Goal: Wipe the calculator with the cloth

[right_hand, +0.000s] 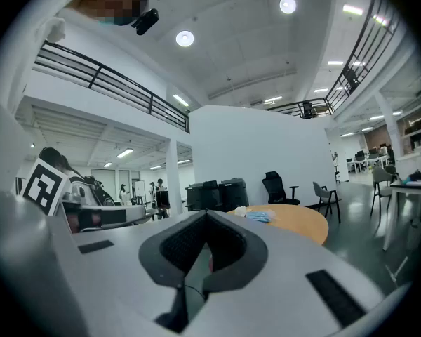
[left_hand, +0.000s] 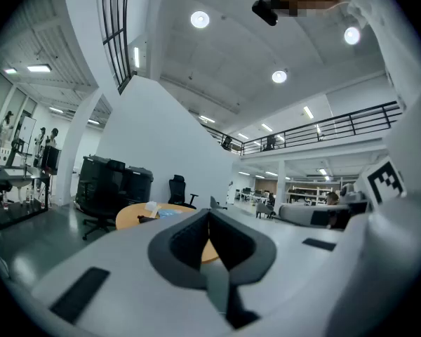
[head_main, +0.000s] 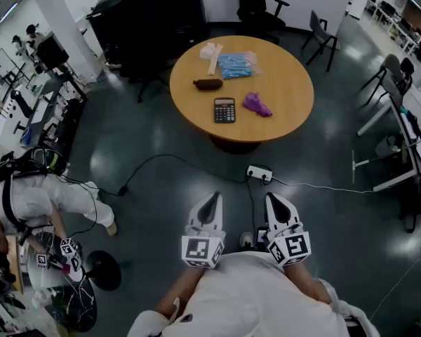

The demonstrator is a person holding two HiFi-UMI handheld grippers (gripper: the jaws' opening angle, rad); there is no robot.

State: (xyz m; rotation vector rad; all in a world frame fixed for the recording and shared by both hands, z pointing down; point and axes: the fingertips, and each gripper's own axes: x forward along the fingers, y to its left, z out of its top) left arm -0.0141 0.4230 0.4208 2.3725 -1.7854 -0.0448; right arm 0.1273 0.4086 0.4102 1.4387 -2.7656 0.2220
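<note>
A black calculator (head_main: 224,109) lies on the round wooden table (head_main: 288,111), near its front edge. Just to its right sits a crumpled purple cloth (head_main: 256,104). My left gripper (head_main: 211,203) and right gripper (head_main: 275,203) are held side by side close to my body, well short of the table, over the dark floor. Both point level toward the table, shut and with nothing in them. In the left gripper view the table (left_hand: 137,215) shows far off beyond the closed left gripper (left_hand: 209,216). The right gripper (right_hand: 205,220) looks past its closed tips at the table (right_hand: 305,220).
A dark brown oblong object (head_main: 208,84), a blue packet (head_main: 236,65) and a pale packet (head_main: 210,52) lie on the table's far half. A white power strip (head_main: 259,173) with cables lies on the floor between me and the table. Office chairs and black cabinets stand behind; a person (head_main: 35,195) crouches at left.
</note>
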